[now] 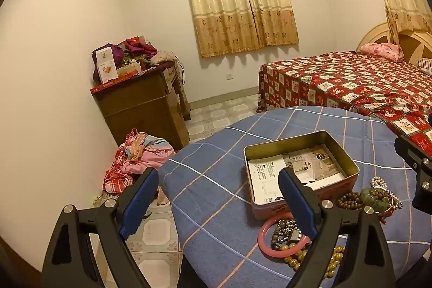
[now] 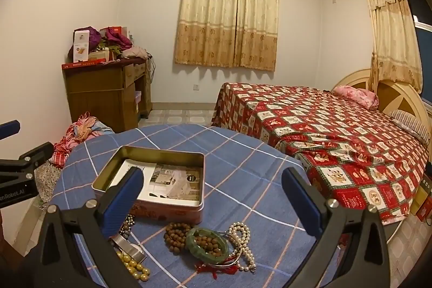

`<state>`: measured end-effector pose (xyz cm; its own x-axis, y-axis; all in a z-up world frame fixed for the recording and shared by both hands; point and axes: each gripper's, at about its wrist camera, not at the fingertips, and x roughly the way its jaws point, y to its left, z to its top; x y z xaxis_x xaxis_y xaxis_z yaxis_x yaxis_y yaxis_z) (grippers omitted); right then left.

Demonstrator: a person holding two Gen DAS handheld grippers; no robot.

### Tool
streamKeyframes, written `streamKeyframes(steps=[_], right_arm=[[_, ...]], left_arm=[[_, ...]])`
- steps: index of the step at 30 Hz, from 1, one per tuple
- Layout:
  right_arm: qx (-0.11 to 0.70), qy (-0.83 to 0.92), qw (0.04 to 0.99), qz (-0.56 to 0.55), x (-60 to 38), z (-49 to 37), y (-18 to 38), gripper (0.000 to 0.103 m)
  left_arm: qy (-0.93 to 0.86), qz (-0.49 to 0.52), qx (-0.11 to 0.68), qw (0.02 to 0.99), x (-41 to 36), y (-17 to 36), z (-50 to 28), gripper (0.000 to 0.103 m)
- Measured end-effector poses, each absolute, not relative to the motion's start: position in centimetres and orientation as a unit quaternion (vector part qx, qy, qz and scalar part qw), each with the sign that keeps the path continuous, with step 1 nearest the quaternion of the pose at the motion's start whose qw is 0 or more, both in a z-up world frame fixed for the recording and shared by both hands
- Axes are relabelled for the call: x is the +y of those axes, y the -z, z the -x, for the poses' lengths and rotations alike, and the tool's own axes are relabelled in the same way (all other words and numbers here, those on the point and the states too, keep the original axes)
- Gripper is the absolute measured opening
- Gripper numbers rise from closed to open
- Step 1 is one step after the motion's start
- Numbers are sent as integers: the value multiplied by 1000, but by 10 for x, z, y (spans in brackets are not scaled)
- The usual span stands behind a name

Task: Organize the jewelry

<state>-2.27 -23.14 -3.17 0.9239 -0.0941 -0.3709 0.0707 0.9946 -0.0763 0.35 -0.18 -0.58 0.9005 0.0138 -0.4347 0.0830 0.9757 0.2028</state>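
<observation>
Start of sorting, nothing picked up yet. Left gripper (image 1: 218, 196) spread wide, empty, hovering over the table's near-left edge; right gripper (image 2: 213, 196) likewise spread wide and empty above the near edge. Open tin box (image 2: 151, 153) mid-table on the blue checked cloth (image 2: 243, 153), only paper inside — no jewelry in it. Jewelry heaped along the near edge just in front of the tin: pink bangle (image 1: 263, 231), gold beads (image 2: 133, 265), brown bead bracelet (image 2: 175, 232), green jade bangle (image 2: 206, 251) touching the pearl strand (image 2: 244, 239). Next probably: lower one claw onto a single piece, pinch without snagging neighbours, lift into the tin.
</observation>
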Motion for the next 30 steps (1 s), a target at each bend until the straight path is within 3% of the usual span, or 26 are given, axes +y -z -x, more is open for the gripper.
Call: streamKeyframes(steps=[30], right_arm=[[198,40,979,28,-230,21,38,103]], left_arm=[[15,-116,223,968,-4,9,-4,90]])
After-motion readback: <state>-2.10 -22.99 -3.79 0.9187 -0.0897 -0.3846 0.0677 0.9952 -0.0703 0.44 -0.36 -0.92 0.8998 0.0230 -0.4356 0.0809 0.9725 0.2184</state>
